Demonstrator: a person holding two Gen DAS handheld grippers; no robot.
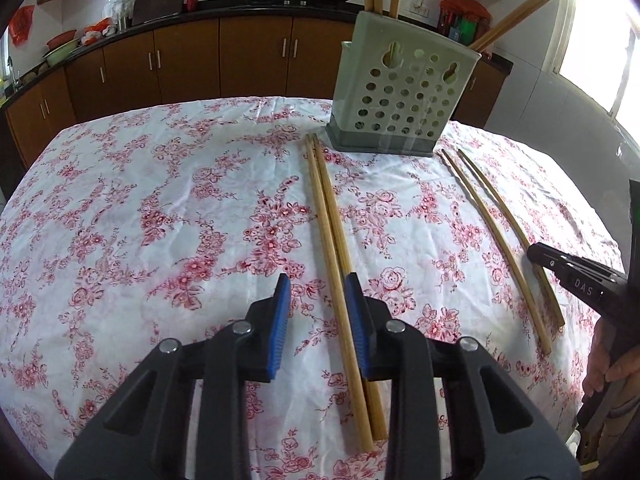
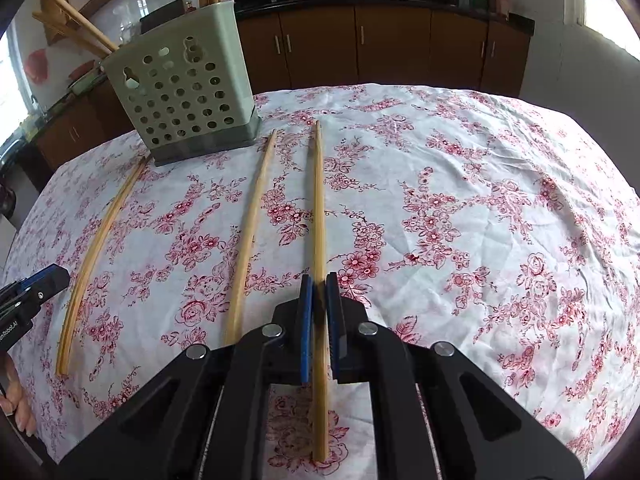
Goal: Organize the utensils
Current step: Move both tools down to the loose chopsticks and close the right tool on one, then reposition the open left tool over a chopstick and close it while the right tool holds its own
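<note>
The chopstick [image 2: 318, 216] between the right gripper's [image 2: 319, 300] blue pads [image 2: 306, 312] is the thing in hand: a long, thin stick of pale wood, lying lengthways on the cloth with its far tip pointing towards the holder. The jaws are drawn in narrow about its thicker end and appear to pinch it. It should be very light and stiff, smooth enough to roll or swivel in a two-point hold, so a grip nearer the middle would likely steady it better — taken near the end, the long free part may droop or swing.

A second chopstick [image 2: 250, 232] lies just beside it to the left, apart from it, and a pair of chopsticks [image 1: 336, 264] lies close together further left. The left gripper [image 1: 318, 300] stands wide open over the near half of that pair, holding nothing; its right pad is at or over the sticks, though whether it touches them I cannot tell.

The perforated grey-green holder [image 1: 400, 96] stands upright at the far side, with several chopsticks already leaning in it.

All rests on a white tablecloth [image 2: 460, 220] printed with red flowers — soft and wrinkled, so sticks will not slide freely. Beyond are brown kitchen cabinets [image 1: 256, 56], a dark counter with woks, and a bright window.
</note>
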